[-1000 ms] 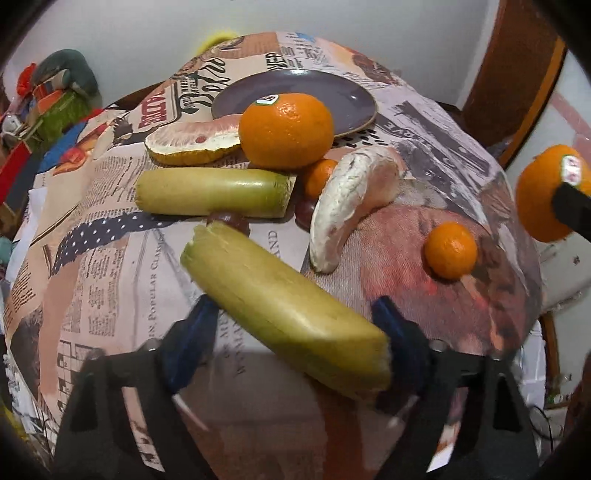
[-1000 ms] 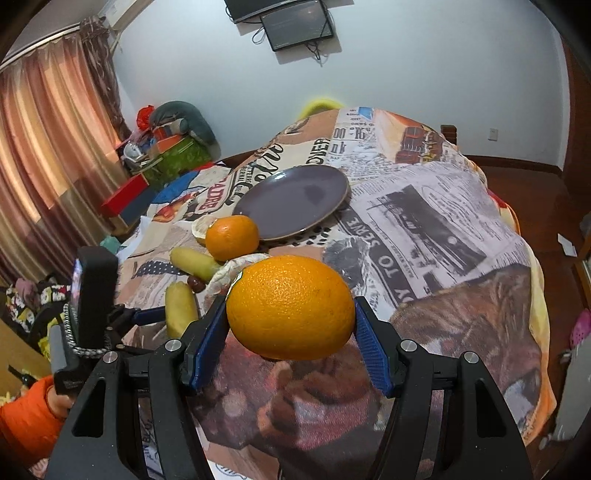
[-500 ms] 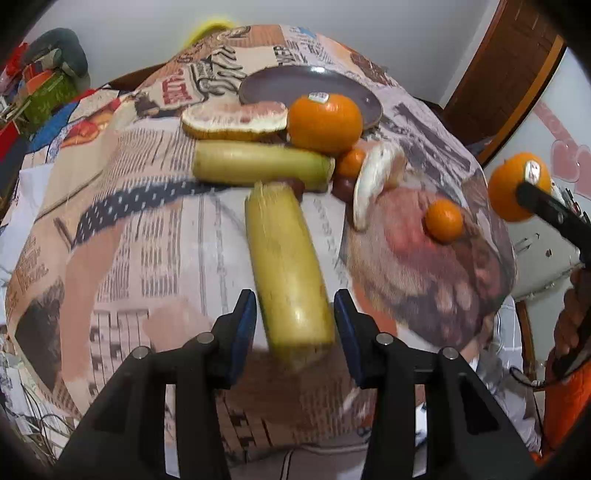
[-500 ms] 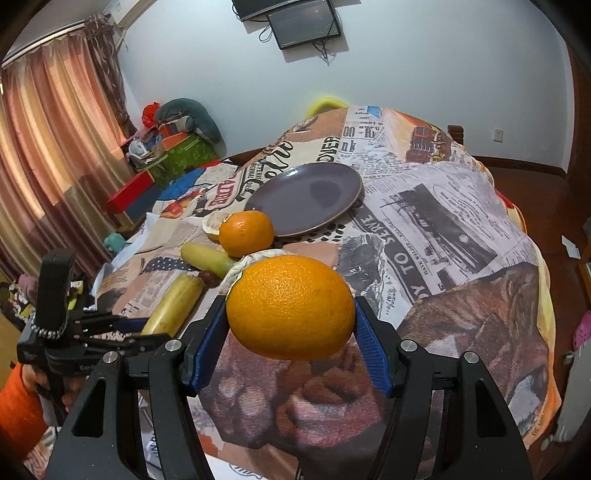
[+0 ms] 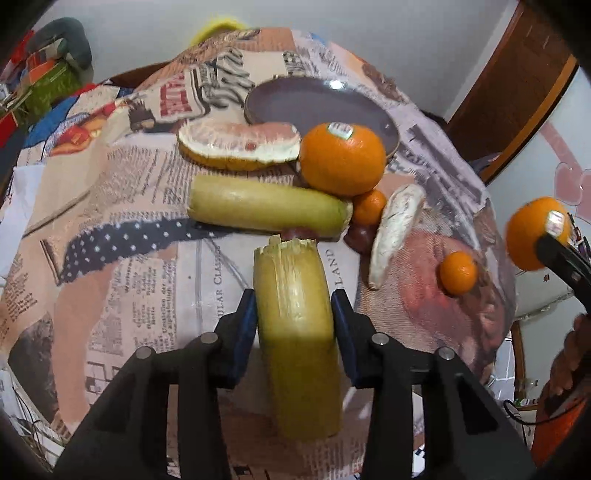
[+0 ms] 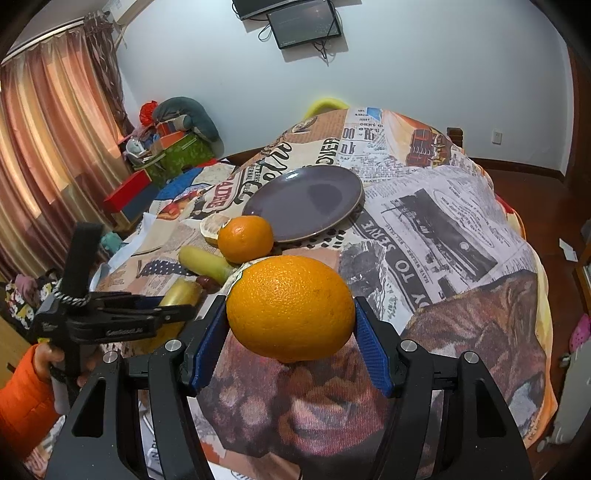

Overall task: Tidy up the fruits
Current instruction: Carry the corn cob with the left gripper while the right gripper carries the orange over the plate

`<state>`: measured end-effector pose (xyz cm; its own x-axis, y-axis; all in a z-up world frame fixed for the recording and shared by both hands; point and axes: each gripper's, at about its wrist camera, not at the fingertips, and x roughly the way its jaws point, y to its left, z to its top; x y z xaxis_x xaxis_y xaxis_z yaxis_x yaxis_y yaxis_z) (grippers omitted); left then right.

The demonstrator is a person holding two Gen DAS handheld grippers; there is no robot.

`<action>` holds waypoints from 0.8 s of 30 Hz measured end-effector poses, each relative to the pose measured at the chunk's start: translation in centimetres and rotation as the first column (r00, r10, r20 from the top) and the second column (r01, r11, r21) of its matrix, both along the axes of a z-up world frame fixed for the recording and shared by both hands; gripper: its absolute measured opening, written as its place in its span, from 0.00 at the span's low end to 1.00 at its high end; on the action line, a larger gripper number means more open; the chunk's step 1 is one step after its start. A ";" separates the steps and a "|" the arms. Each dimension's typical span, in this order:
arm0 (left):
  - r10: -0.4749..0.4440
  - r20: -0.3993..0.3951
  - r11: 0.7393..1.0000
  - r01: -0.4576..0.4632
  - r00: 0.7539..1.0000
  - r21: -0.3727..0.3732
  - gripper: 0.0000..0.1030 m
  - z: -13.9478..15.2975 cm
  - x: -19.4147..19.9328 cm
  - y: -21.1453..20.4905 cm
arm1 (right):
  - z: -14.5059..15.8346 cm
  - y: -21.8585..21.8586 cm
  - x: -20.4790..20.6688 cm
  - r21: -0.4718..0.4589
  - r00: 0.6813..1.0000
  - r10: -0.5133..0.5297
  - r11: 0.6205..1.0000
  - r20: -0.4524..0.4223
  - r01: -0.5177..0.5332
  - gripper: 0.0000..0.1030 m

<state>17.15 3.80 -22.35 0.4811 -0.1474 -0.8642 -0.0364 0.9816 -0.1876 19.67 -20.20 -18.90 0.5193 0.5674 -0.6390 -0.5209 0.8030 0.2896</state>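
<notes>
Counted: two large oranges, one [image 5: 341, 159] resting at frame centre of the left wrist view against the plate [image 5: 295, 101], one [image 6: 290, 308] held aloft; two small mandarins [image 5: 457, 272], [image 5: 368, 206]; two pomelo segments [image 5: 239, 144], [image 5: 393, 230]; two pale green banana-like pieces, one [image 5: 267, 208] lying crosswise, one [image 5: 295, 325] gripped; one or two dark reddish fruits [image 5: 357, 236], partly hidden.

Left hand-held gripper [image 5: 294, 325]: closed partway, both blue pads pressed on the sides of the gripped green piece, lower centre of frame.

Right hand-held gripper [image 6: 290, 332]: spread wide, clamped on the held orange, above the table.

Table [image 6: 443, 229] draped in newspaper-print cloth. Curtain [image 6: 44, 147] at left, wall-mounted screen [image 6: 304, 22] at top, clutter pile [image 6: 170, 140] upper left.
</notes>
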 end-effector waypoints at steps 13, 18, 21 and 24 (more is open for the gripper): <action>-0.031 0.291 0.999 0.027 0.956 0.017 0.37 9.7 0.0 -0.4 | 1.7 1.2 3.3 0.024 0.999 -0.022 0.999 0.047 0.021 0.61; -0.031 0.362 0.999 0.020 0.932 0.034 0.37 11.7 1.7 -0.2 | 2.4 1.7 5.1 0.025 0.997 -0.033 0.999 0.072 0.032 0.61; -0.029 0.374 0.999 0.014 0.927 0.042 0.37 12.1 3.3 -0.1 | 2.7 1.9 6.2 0.024 0.996 -0.039 0.999 0.082 0.037 0.61; -0.027 0.370 0.999 0.011 0.929 0.046 0.37 11.7 5.2 0.1 | 2.7 2.2 7.2 0.020 0.995 -0.042 0.999 0.089 0.040 0.61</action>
